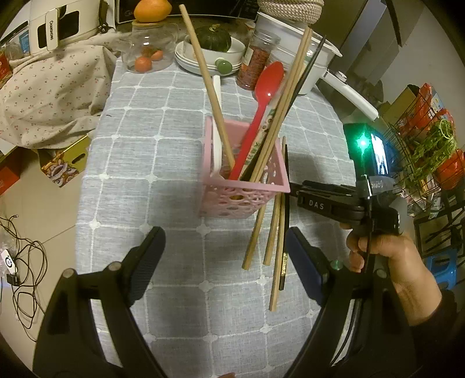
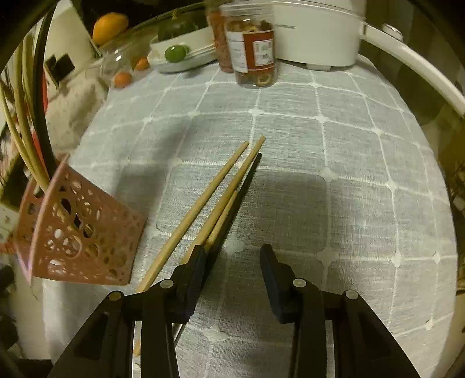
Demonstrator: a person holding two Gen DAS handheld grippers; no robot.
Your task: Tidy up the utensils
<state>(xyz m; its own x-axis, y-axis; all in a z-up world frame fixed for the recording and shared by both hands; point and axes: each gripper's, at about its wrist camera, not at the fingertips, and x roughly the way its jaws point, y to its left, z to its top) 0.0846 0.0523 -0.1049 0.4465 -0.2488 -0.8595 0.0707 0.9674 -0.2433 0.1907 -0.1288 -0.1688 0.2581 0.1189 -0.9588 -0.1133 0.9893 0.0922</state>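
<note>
chopsticks (image 2: 221, 200) on cloth — against right gripper's (image 2: 232, 279) left finger

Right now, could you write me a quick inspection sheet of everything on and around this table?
Surface: grey checked tablecloth, no spills seen.
Job's things: pink basket holding a red spoon, a white utensil and several chopsticks; loose chopsticks lie on the cloth beside it.
Clutter: spice jars, white pot, plates with a green squash, glass jar topped by an orange.
Grippers: left hand-held gripper open, empty; right hand-held gripper partly closed over the loose chopsticks, none clamped.
Cables: black cords on the floor.
Surroundings: floral cloth, wire rack.
</note>
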